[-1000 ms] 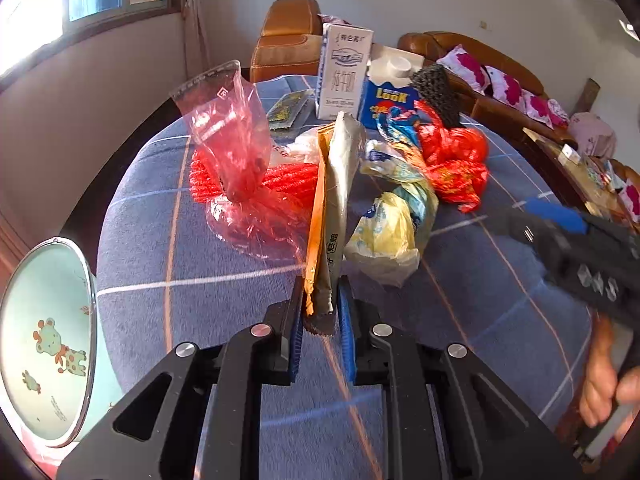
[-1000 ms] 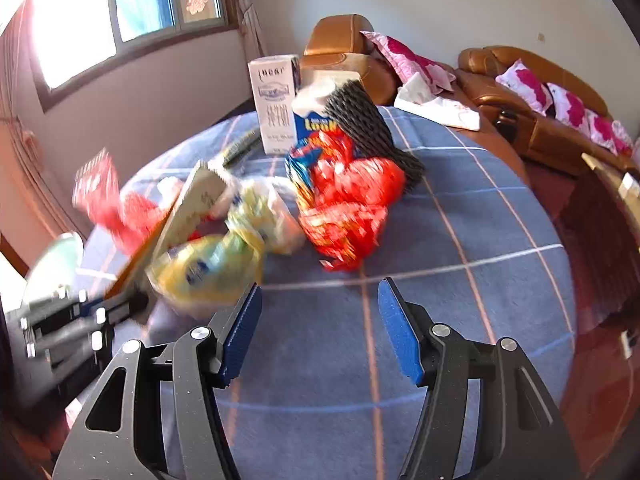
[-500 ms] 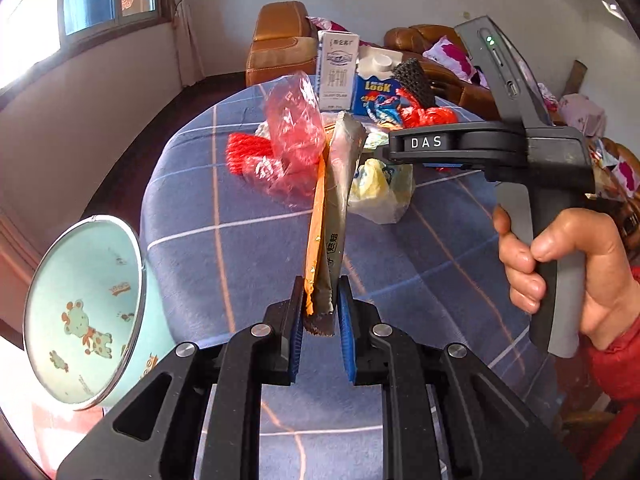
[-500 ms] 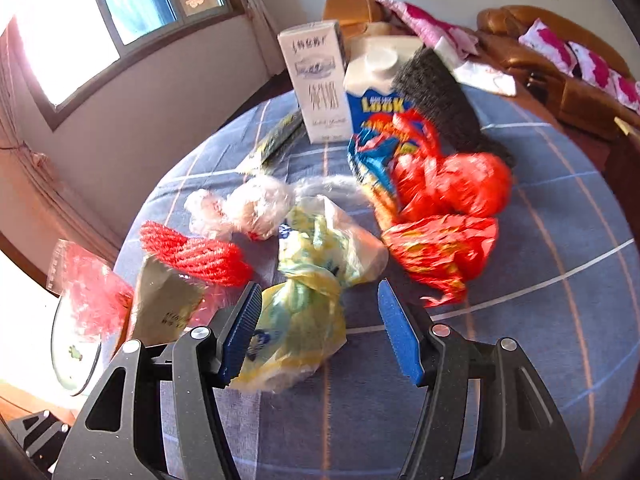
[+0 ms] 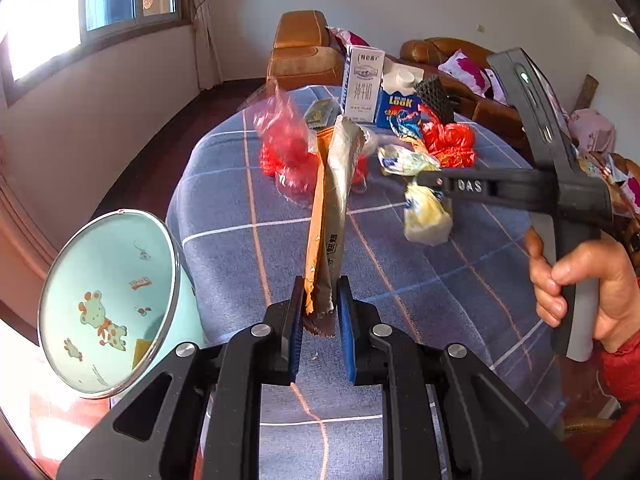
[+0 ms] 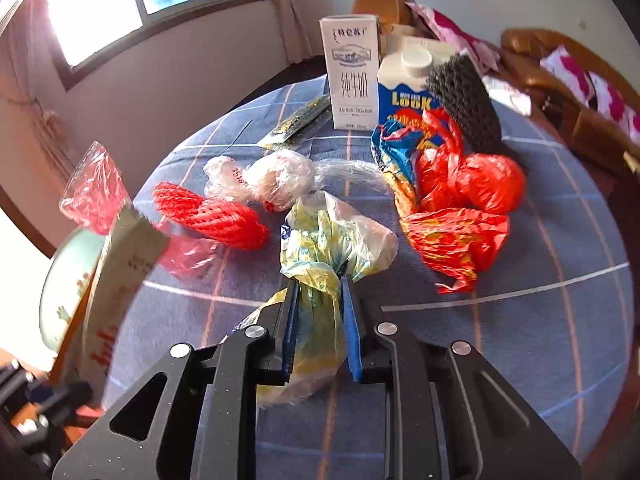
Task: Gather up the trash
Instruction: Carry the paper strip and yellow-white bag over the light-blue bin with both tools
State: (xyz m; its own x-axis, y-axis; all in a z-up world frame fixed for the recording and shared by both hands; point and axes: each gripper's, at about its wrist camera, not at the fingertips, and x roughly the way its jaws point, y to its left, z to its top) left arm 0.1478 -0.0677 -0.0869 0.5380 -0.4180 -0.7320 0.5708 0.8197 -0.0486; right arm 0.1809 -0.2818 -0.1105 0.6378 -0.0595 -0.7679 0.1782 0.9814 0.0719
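Inside, small yellow scrap (image 5: 141,350) at mint bin (image 5: 168,240) bottom.

Orange-and-silver wrapper (image 5: 326,216): flattened, upright, lower end clamped in the left gripper (image 5: 318,332) above the tabletop (image 5: 440,280). Yellow bag (image 6: 320,280): knotted, crumpled, near tabletop edge, neck between the closing right gripper (image 6: 320,328) pads. Red net (image 6: 212,216): lying left of the yellow bag. Clear bag (image 6: 260,180): behind the net. Red bags (image 6: 460,208): crumpled, right of the yellow bag. Two cartons (image 6: 354,72): upright at the far edge. Bin (image 5: 108,304): pale green, tilted, at the left edge.
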